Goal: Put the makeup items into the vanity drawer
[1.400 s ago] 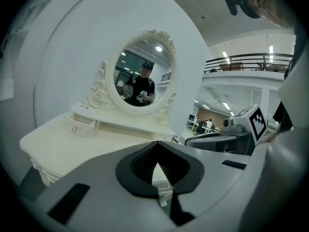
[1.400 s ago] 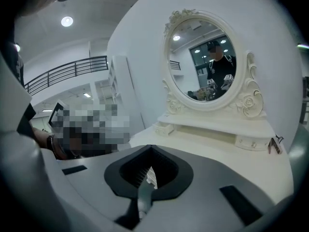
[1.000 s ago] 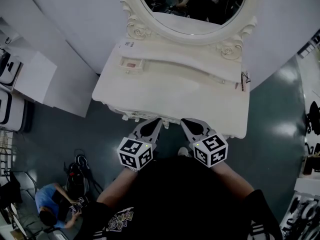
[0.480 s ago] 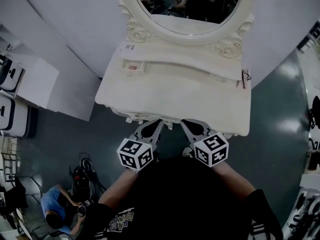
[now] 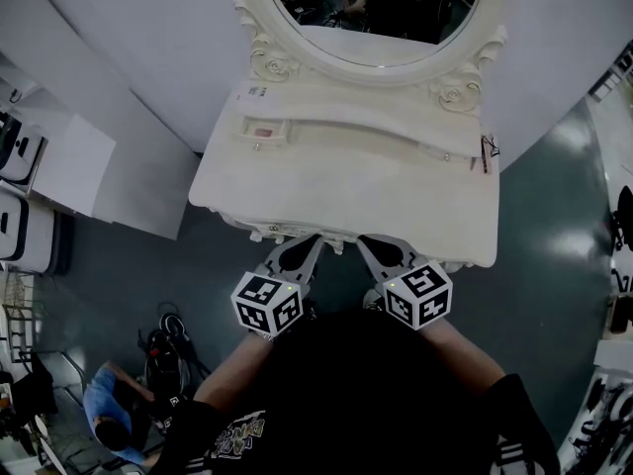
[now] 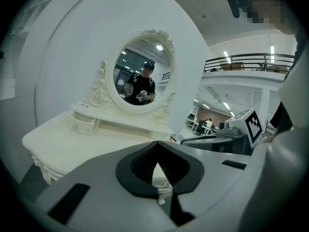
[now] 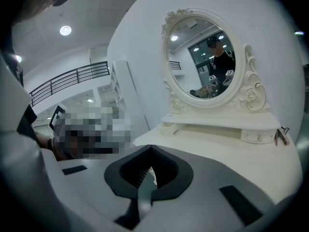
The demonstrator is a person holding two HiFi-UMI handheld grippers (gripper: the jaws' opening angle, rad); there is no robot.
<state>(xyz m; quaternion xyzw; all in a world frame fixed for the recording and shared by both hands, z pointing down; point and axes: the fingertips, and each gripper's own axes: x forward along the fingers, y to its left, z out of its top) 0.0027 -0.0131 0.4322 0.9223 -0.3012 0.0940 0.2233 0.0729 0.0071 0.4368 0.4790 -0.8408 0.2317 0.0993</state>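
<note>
A white vanity with an oval mirror stands in front of me. Its small left drawer is pulled out, with something pink inside. A thin dark item lies at the right end of the shelf, also seen in the right gripper view. Both grippers hover side by side at the vanity's front edge, just off its carved skirt. My left gripper has its tips together with nothing held. My right gripper is shut and empty too. A metal pull shows behind the left jaws.
A small right drawer sits shut on the shelf. White cabinets stand to the left. A person crouches by gear on the dark floor at lower left. Black equipment lines the right edge.
Both grippers stay where they were at the front edge. The head view has shifted slightly, and the person on the floor has moved a little.
</note>
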